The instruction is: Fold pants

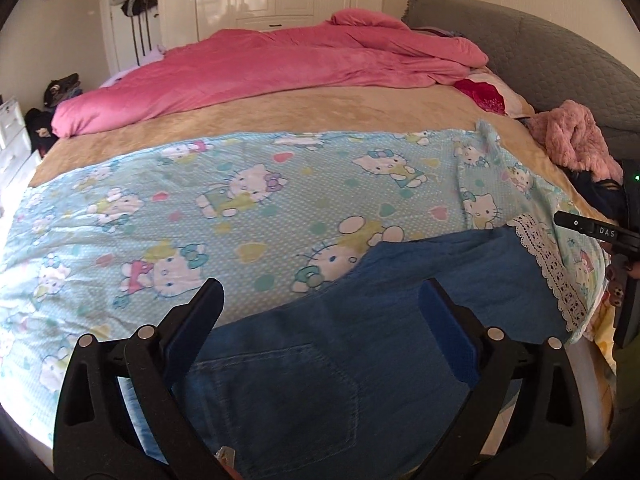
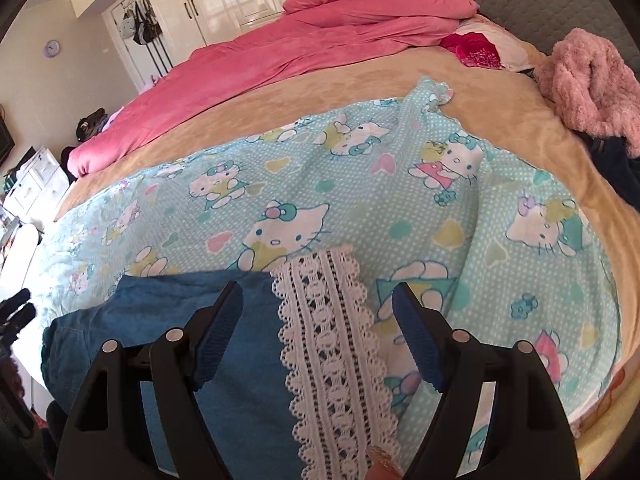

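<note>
Left wrist view looks down on the blue denim pants (image 1: 360,320) lying flat at the near edge of the cartoon-cat sheet (image 1: 200,208), with the left gripper (image 1: 320,320) hovering over the seat end, where a stitched back pocket (image 1: 288,396) shows directly under it. Its jaws stand wide apart with nothing between the pads, which sit above the cloth rather than on it. Taking the pants as the landmark, their long axis appears to run across the near edge of the bed, from the pocket end under the left gripper to the end trimmed with a band of white lace (image 2: 336,352), which lies under the right gripper (image 2: 316,328). That gripper is also open and holds nothing; its left finger hangs over denim and its right finger over the sheet just beyond the lace. So each hand is nearest its own end, and the coming fold likely depends on bringing one end along that axis onto the other. The denim looks thick, matte and fairly stiff, lying in broad, shallow wrinkles; the lace is openwork with scalloped edges, light and liable to snag. Beyond the pants the sheet is thin, dotted cotton over a tan plush blanket (image 1: 280,112), with a soft pink duvet (image 1: 280,60) further off.
</note>
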Tool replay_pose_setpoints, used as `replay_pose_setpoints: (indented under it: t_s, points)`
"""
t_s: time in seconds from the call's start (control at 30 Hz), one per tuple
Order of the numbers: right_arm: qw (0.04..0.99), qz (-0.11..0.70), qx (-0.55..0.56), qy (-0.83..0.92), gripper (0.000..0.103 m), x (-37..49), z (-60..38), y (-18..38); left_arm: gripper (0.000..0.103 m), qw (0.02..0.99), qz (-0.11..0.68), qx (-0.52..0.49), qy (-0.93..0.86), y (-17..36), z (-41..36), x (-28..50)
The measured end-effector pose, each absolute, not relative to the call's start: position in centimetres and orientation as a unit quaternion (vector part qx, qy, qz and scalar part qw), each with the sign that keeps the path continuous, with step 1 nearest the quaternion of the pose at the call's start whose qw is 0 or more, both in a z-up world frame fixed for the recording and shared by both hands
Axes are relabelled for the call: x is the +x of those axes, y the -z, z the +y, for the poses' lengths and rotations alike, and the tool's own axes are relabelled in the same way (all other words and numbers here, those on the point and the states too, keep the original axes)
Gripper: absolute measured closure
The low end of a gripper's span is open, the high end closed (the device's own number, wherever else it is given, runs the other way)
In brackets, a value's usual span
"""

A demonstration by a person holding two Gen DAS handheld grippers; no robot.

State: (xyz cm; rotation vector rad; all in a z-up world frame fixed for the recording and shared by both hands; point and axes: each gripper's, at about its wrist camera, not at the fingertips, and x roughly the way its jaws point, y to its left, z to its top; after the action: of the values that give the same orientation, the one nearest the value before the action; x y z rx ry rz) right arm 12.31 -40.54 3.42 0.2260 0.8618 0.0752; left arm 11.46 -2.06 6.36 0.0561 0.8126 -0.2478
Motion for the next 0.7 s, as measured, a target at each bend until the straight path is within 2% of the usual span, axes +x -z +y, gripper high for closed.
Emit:
replay_pose_setpoints:
  t_s: [0.27, 0.47, 0.7]
  points:
    - [0.907, 0.411, 0.086, -0.038, 0.027, 13.7, -41.5, -4.0, 0.011, 0.894, 0.418, 0.043, 0.155, -4.0, -5.6, 15.3]
    - [0.897, 0.436, 0.049, -0.050, 0.027, 15.6, -41.2, -1.9, 0.011, 0.879, 0.440, 0.036, 0.179, -1.8, -7.0, 17.9]
    - [0.878, 0.470, 0.059, -0.065, 0.027, 18.1, -41.2, 1.3, 0.015, 0.838, 0.497, -0.026, 0.224, 2.8, -6.8, 21.9]
